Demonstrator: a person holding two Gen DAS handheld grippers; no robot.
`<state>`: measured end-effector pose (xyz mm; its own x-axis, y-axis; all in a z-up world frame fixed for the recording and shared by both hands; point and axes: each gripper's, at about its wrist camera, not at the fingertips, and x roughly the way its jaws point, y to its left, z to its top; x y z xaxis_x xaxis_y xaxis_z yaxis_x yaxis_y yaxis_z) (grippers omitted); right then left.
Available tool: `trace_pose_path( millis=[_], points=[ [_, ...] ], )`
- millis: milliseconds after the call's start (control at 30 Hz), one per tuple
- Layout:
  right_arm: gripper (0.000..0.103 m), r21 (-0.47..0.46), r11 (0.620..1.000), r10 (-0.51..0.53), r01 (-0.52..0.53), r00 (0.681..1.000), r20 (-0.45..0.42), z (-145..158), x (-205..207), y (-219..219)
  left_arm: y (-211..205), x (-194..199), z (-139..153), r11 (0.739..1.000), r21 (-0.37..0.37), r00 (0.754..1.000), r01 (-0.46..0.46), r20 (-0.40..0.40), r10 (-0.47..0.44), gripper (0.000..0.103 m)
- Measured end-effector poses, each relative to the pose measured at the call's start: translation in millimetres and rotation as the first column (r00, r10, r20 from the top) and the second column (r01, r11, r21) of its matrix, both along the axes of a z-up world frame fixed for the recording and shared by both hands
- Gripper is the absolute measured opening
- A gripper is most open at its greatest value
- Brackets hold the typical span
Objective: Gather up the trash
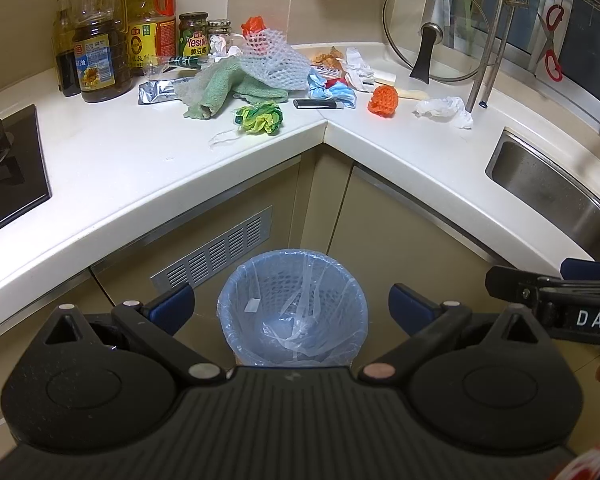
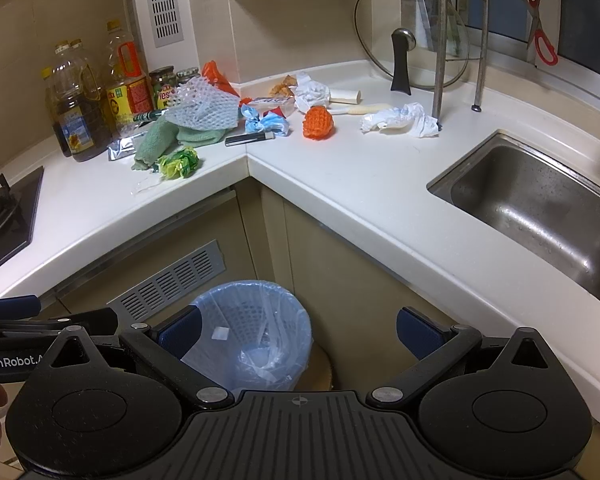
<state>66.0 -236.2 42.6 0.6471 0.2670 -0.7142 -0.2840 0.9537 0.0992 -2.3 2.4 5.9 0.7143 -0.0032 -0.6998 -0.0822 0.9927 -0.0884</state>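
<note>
While both tools (image 1: 291, 307) (image 2: 299, 332) gape empty, the bin (image 1: 292, 308) stands upright — mouth up; trash (image 1: 260, 117) litters the counter (image 1: 400, 152).

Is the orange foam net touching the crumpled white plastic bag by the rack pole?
Apart. The right wrist view shows bare countertop between the orange foam net and the crumpled white plastic bag; the left wrist view shows the same gap.

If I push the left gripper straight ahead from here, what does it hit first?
Most likely the lined trash bin: it sits centred between the open left gripper fingers, with nothing in between. Depth is unclear.
</note>
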Motion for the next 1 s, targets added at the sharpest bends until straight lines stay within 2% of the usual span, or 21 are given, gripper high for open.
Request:
trace_pose_path(
  millis=[1000],
  points=[
    [0.103, 0.000, 1.000, 0.000, 0.000, 1.000, 0.001, -0.2, 2.1, 1.2, -0.8, 0.1, -0.3, 1.000, -0.002, 1.000, 0.000, -0.001, 0.000, 0.102]
  ],
)
